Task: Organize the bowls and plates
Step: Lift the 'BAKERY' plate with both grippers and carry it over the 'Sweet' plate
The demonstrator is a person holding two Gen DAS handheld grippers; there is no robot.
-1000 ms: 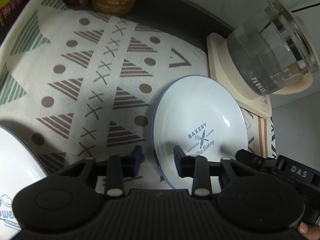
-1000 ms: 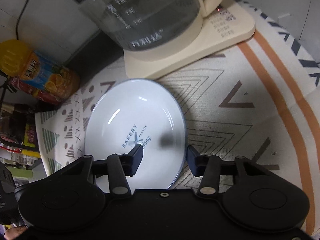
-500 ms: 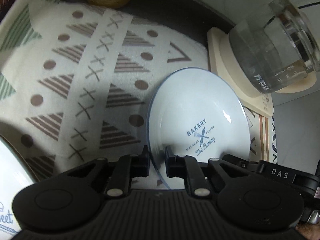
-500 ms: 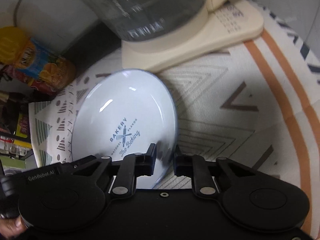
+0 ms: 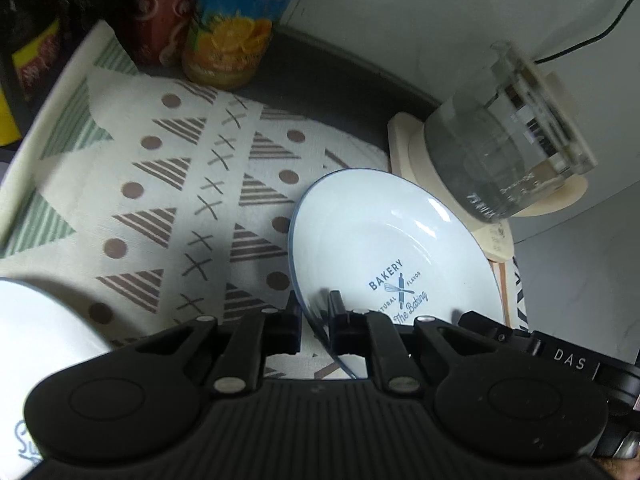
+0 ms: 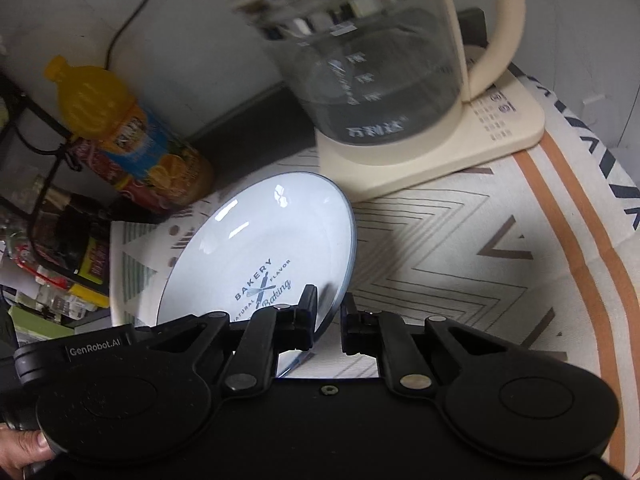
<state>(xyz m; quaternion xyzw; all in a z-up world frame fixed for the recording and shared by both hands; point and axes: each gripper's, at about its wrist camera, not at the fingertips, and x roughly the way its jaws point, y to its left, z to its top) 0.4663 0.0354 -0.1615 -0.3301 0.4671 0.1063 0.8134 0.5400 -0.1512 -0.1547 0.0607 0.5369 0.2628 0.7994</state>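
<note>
A white plate (image 5: 384, 236) with a thin blue rim and blue "BAKERY" print hangs a little above the patterned cloth. My left gripper (image 5: 314, 312) is shut on its left rim. The same plate (image 6: 272, 240) shows in the right wrist view, where my right gripper (image 6: 330, 312) is shut on its right rim. The plate tilts slightly between the two grippers. A second white dish (image 5: 36, 344) with blue script lies at the lower left of the left wrist view, partly hidden by the gripper body.
A glass kettle (image 6: 380, 72) on a cream base (image 6: 460, 152) stands just behind the plate. An orange juice bottle (image 6: 132, 136) and a red can (image 5: 164, 20) stand at the back near the wall. The patterned tablecloth (image 5: 160, 200) covers the table.
Both grippers went from open beside the plate's rim to shut on it. The plate has since lifted off the cloth with both grippers, and the view has risen.
</note>
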